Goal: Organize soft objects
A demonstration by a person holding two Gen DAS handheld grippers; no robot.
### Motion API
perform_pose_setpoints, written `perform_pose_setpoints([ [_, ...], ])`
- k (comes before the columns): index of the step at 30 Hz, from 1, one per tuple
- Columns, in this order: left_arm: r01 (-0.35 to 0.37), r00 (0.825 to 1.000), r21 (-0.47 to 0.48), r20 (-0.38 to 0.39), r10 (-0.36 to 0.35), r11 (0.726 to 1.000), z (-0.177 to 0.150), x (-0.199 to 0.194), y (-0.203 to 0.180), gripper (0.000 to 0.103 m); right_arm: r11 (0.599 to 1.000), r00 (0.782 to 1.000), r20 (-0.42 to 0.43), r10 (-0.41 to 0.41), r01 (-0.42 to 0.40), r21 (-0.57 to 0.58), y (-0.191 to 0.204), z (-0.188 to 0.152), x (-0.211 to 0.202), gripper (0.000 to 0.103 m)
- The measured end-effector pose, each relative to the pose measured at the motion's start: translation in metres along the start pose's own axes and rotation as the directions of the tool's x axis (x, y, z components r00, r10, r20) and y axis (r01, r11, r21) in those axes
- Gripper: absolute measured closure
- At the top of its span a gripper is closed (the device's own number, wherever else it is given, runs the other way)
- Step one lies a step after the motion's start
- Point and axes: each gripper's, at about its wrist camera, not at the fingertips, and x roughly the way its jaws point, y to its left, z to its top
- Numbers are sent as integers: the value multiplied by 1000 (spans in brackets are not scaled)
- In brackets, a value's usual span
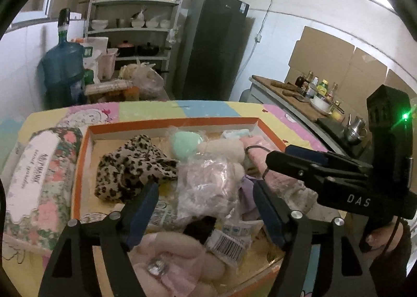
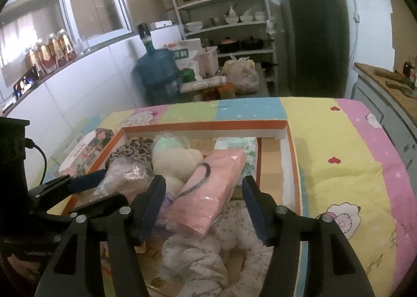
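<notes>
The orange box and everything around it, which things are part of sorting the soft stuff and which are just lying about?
Part of the job: orange box, leopard-print cloth, cream plush toy, pink wrapped towel, mint-green pouch.

Lying about: floral tissue box, water jug, fridge, shelf rack.

Both grippers are hovering over the orange-rimmed box (image 1: pixel 166 123), each tilting down toward its contents. The left gripper (image 1: pixel 206 208) is hanging above the near side of the box with its blue-padded jaws standing wide apart, the pads pressing on nothing. The right gripper (image 2: pixel 203 208) is sitting over the box's right half, its jaws likewise spread and gripping nothing. In the left wrist view, a hand (image 1: pixel 383 237) is clutching the right gripper's handle, just beyond the box's near right corner.
</notes>
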Motion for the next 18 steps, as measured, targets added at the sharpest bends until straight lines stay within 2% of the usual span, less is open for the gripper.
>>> perform_pose_setpoints([
  [5,-27,999,-3,45,27,1000,-2,-24,5,28,1000,999,48,-10,10,-1,11,-2,-18,36],
  [11,-64,990,-2,128,64,998,-8,-67,9,29,999,989,144,-38,42,-23,46,-14,-53,36],
  [15,-126,974,17,192,120,992,-17,-103,15,28,997,973,218,-74,79,-15,79,-30,-73,35],
  [18,-189,954,11,241,180,982,-28,-133,24,29,992,957,266,-118,123,0,106,-41,-86,35],
])
